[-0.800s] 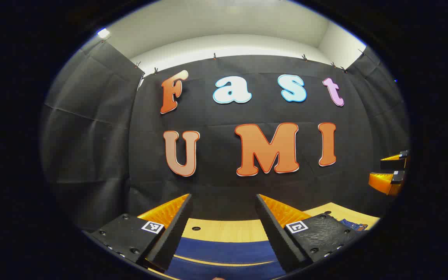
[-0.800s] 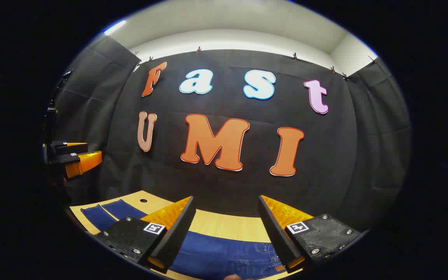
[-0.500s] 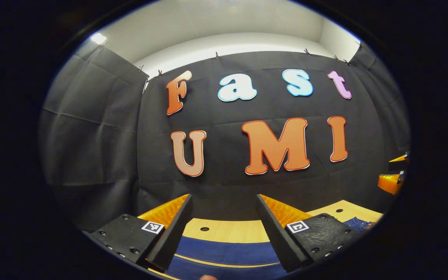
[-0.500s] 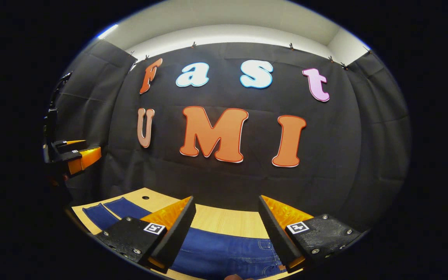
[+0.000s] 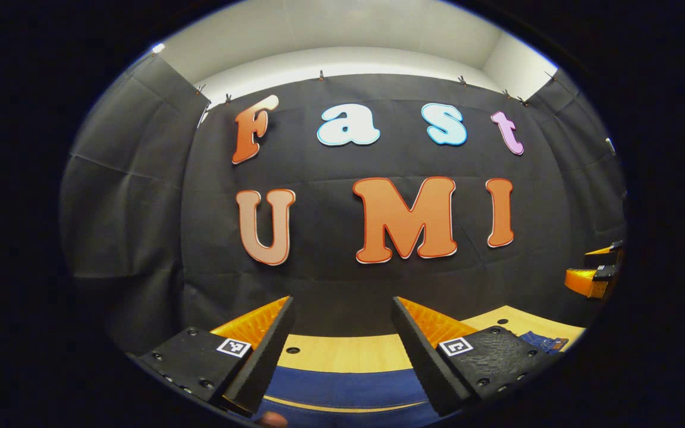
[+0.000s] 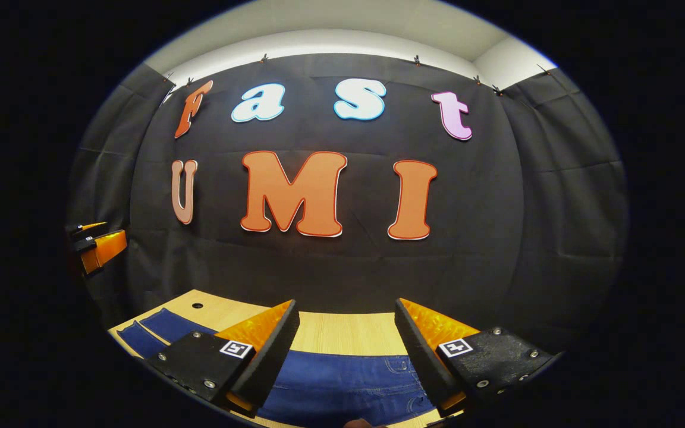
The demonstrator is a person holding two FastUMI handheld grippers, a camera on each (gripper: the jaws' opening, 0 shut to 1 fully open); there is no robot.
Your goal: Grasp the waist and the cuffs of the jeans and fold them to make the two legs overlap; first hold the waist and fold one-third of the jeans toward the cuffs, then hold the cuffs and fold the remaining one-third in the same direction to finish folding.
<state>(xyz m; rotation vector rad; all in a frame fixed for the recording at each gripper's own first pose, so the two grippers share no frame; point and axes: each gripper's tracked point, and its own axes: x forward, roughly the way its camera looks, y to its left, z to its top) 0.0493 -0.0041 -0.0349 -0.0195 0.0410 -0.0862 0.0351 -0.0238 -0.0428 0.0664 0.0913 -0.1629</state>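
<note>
I am holding two grippers above a light wooden table [image 6: 342, 333] in a booth with black cloth walls. In the left gripper view, my left gripper [image 5: 342, 351] has its two fingers spread wide apart, with nothing between them, and it hangs over the near part of the table. Below it lie the blue jeans [image 5: 348, 386], flat on the wood, with a thin strip of table showing between the two legs. At the far right of that view, a bit of the denim with stitching peeks out beside the right finger, and the right gripper [image 5: 595, 270] shows small at the edge, raised off the table. In the right gripper view, my right gripper [image 6: 345, 351] is also spread open and grips nothing. The jeans [image 6: 342, 386] stretch across the table beneath it: the waist end with pocket seams lies under and between the fingers, and the two legs run off to the left. The left gripper [image 6: 96, 246] appears small at the left edge there, held above the legs. Neither tool touches the denim.
</note>
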